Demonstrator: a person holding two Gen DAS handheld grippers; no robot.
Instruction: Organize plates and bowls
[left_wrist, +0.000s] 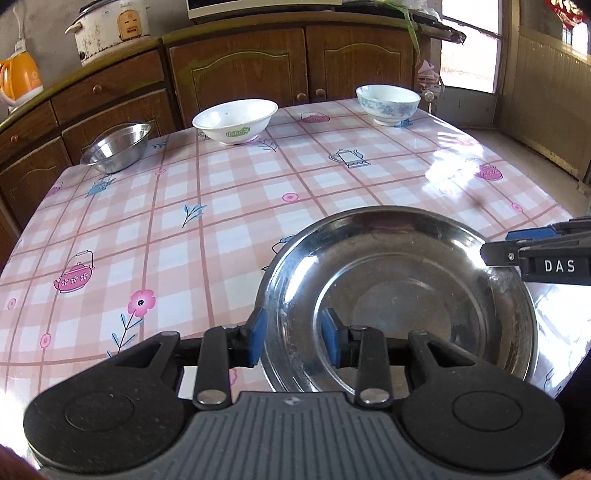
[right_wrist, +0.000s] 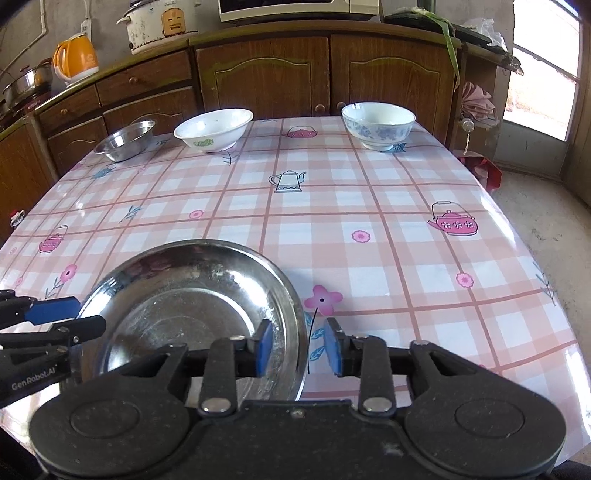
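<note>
Left wrist view, shiny scuffed steel plate (left_wrist: 399, 295), rim between both spread hand-held grippers (left_wrist: 293, 341) (right_wrist: 301, 347)

Right hand-held gripper (right_wrist: 297, 347) straddles the steel plate (right_wrist: 192, 306) rim, pads apart; 3 bowls beyond.

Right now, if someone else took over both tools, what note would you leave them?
Left tool: open, its pads either side of the near-left rim of the steel plate, not pressing.
Right tool: open, straddling the plate's near-right rim, also clear of it.
The plate rests on the table at the near edge.
Along the far edge, each apart: small steel bowl, white bowl, blue-patterned bowl.
Done: plate set down, it seems.
Left: nothing is stacked yet; all three bowls remain to gather.
</note>
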